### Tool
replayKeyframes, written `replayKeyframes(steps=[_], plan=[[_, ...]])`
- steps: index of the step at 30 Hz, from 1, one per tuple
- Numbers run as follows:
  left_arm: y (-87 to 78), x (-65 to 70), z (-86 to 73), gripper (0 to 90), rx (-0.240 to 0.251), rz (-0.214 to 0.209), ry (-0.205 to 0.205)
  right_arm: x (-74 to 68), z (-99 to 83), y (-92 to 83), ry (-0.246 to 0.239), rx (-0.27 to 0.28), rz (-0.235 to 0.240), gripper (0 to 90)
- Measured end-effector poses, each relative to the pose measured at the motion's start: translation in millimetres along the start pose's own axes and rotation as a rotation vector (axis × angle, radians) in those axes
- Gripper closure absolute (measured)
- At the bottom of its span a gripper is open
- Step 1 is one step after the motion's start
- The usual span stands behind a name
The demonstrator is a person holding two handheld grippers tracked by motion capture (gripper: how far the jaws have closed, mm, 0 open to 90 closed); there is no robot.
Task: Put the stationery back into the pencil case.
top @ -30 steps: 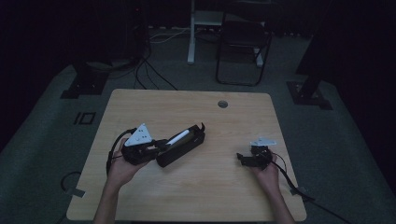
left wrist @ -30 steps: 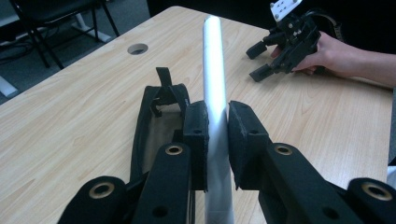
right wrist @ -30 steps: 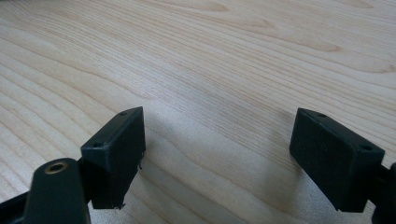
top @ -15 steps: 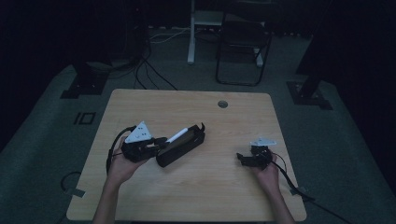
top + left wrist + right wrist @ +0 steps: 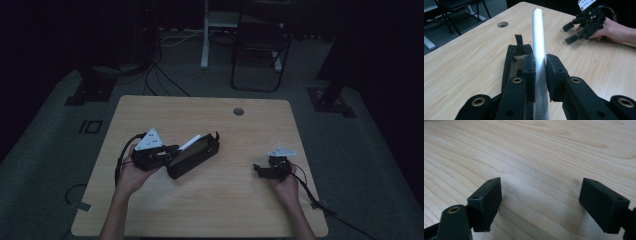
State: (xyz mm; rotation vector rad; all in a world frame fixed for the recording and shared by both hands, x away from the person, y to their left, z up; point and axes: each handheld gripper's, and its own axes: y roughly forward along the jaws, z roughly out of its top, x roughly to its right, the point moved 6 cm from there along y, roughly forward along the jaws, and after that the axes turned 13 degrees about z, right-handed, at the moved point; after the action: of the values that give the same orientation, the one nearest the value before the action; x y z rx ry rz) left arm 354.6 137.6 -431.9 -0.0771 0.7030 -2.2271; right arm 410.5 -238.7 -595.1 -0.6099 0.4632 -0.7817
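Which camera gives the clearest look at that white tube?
The left gripper view: the white tube runs up the middle, pinched between the left gripper fingers. The high view shows a small sliver above the black case.

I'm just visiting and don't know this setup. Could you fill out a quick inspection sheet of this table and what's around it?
Surface: wooden table with a round hole near the far edge.
Job's things: white tube held over an open black case that lies on the table.
Clutter: nothing seen.
Grippers: left gripper has its jaws shut on the white tube; right gripper rests low over bare wood, jaws open, nothing between them.
Cables: one trails from each gripper; more lie on the floor beyond the table.
Surroundings: dark room, a folding chair and stand bases on grey floor.
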Motion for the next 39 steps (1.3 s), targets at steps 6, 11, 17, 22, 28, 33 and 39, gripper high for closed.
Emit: replayKeyframes(steps=[6, 11, 17, 22, 28, 33, 39], plan=[[3.3, -2.1, -0.5, 78.8, -0.006, 0.002, 0.0, 0.0, 0.0, 0.0, 0.0, 0.0, 0.0, 18.4], [4.8, -3.8, -0.7, 78.8, -0.01, 0.003, -0.003, 0.0, 0.0, 0.0, 0.0, 0.0, 0.0, 18.4], [6.6, -5.8, -0.1, 78.8, -0.013, 0.004, -0.004, 0.0, 0.0, 0.0, 0.0, 0.0, 0.0, 18.4], [8.1, -6.2, 0.9, 78.8, -0.016, 0.006, -0.003, 0.0, 0.0, 0.0, 0.0, 0.0, 0.0, 18.4], [9.8, -6.9, 2.2, 78.8, -0.019, 0.008, 0.002, 0.0, 0.0, 0.0, 0.0, 0.0, 0.0, 18.4], [11.7, -7.6, 2.3, 78.8, -0.023, 0.009, 0.002, 0.0, 0.0, 0.0, 0.0, 0.0, 0.0, 18.4], [15.3, -7.8, 3.3, 78.8, -0.02, 0.008, 0.001, 0.0, 0.0, 0.0, 0.0, 0.0, 0.0, 18.4]])
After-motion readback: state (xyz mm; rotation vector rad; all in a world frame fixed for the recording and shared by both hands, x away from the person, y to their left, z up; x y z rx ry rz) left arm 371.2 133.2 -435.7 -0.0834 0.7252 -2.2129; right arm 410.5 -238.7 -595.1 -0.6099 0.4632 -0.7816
